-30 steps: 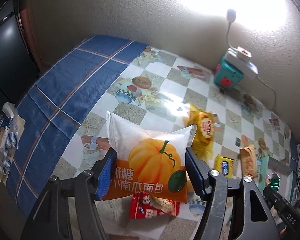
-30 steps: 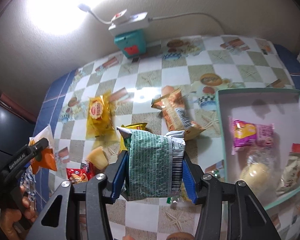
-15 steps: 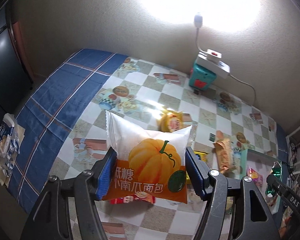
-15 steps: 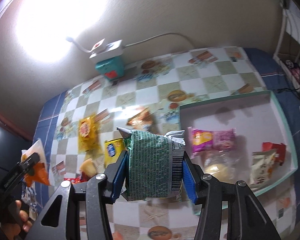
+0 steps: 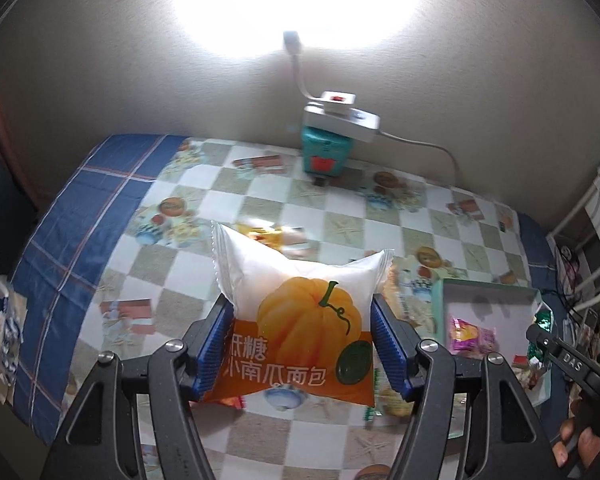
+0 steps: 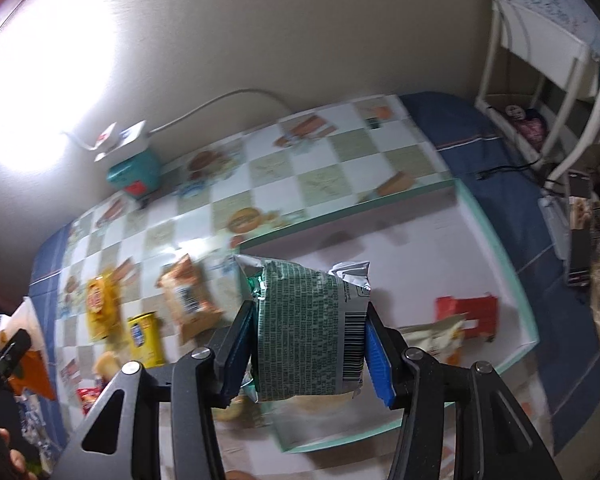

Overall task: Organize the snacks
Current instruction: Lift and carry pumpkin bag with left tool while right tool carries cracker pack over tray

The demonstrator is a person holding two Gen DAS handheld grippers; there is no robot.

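Note:
My left gripper [image 5: 300,344] is shut on a white and orange pumpkin bread packet [image 5: 300,320], held above the checkered table. My right gripper [image 6: 310,344] is shut on a green and silver snack bag [image 6: 308,332], held over the left part of a white tray with a teal rim [image 6: 496,240]. The tray also shows in the left wrist view [image 5: 484,286] at the right, with a pink packet [image 5: 470,336] in it. In the right wrist view a red packet [image 6: 468,314] and a pale bag [image 6: 436,338] lie in the tray.
Loose snacks lie on the table left of the tray: an orange bag [image 6: 186,300], a yellow packet [image 6: 98,304], a yellow box [image 6: 144,338]. A teal box with a white power strip [image 5: 332,136] stands at the wall. A white rack [image 6: 540,80] stands at the right.
Both grippers have swung to the right with their packets. The right gripper now hangs over the tray; the left one now sees the tray at its right.

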